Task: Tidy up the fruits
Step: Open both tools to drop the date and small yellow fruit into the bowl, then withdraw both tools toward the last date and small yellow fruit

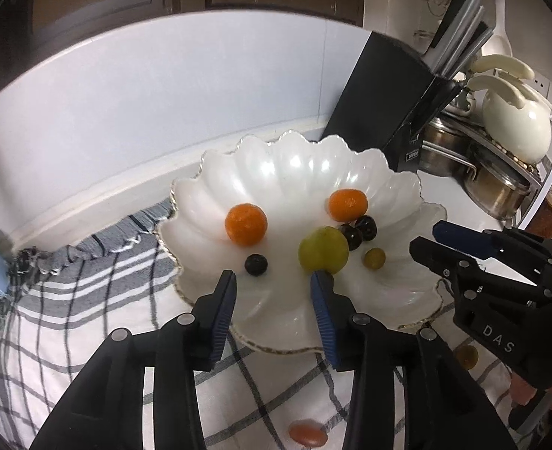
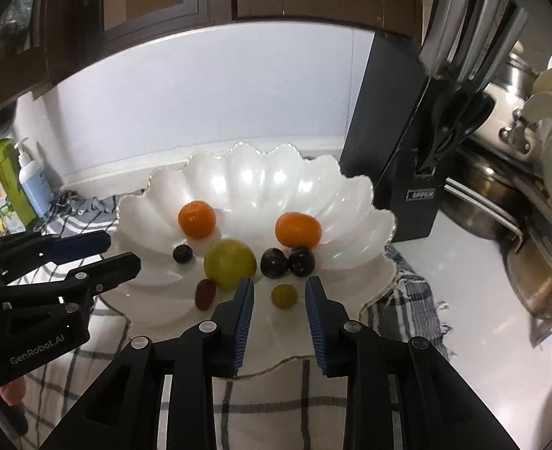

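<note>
Checked cloth [image 1: 99, 322] covers the counter under a white scalloped bowl [image 2: 354, 202]; its fruits sit mid-bowl, a red oval grape [image 2: 205, 294] lying lengthwise toward me; my right gripper [image 2: 279, 285] stands spread around a small green grape [image 2: 284, 296] without touching; my left gripper [image 1: 274, 277] is spread, empty; "OPPLE" marks the knife block [image 2: 388, 172]; "GenRobot.AI" marks my left tool; free cloth lies nearer me.

The red grape [image 2: 205, 294] in the bowl [image 2: 351, 202] goes unseen from the left wrist. On the checked cloth [image 1: 88, 322], a reddish fruit [image 1: 308, 432] and a small green one [image 1: 467, 356] are partly covered by gripper parts. The knife block's [image 2: 392, 142] label is too small to read.
</note>
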{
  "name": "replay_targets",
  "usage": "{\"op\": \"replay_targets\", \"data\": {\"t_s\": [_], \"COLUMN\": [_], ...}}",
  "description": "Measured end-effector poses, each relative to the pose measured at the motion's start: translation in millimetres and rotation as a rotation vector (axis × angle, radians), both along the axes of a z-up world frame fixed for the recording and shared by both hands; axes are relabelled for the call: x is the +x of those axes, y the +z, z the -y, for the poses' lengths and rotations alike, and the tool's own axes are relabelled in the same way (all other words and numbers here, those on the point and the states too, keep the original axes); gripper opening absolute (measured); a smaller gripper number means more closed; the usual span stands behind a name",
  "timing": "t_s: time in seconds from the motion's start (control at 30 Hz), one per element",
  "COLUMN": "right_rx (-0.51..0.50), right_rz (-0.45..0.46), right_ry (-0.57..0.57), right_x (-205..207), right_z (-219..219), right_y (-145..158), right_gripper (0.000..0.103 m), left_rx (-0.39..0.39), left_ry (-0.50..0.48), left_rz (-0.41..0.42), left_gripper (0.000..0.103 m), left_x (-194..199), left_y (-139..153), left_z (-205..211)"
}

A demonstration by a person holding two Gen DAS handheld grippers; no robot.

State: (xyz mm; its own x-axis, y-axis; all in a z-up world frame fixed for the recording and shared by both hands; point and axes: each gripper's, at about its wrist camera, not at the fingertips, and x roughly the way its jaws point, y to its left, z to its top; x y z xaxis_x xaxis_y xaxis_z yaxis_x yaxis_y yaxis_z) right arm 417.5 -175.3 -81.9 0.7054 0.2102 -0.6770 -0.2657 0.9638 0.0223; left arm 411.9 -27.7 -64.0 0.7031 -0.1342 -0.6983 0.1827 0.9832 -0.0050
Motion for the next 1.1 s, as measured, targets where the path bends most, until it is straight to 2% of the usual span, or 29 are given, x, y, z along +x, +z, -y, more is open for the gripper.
{"op": "replay_targets", "data": {"t_s": [0.37, 0.43, 0.5, 0.6, 0.77, 1.1], "right_rx": [0.035, 0.044, 0.056, 0.065, 0.046, 0.034], "right_rz": [0.097, 0.101, 0.108, 0.120, 0.142, 0.140], "right_ry": [-0.031, -0.034, -0.047, -0.060, -0.081, -0.107], "right_x": [-36, -43, -50, -61, -79, -106], "right_z": [12, 14, 18, 24, 28, 32], "right_y": [34, 38, 42, 46, 49, 39], "right_gripper": [0.030, 0.035, 0.045, 0.045, 0.054, 0.054], "left_rx": [0.015, 0.012, 0.009, 0.013, -0.003, 0.005], "left_ry": [0.014, 0.012, 0.009, 0.009, 0.021, 0.034], "left_rz": [0.083, 0.095, 0.107, 0.119, 0.120, 0.138], "left_gripper": [0.045, 0.046, 0.049, 0.050, 0.051, 0.055], "left_x": [-36, -44, -52, -62, -80, -104], "left_y": [36, 42, 45, 47, 47, 37], "left_z": [-8, -8, -7, -6, -10, -8]}}
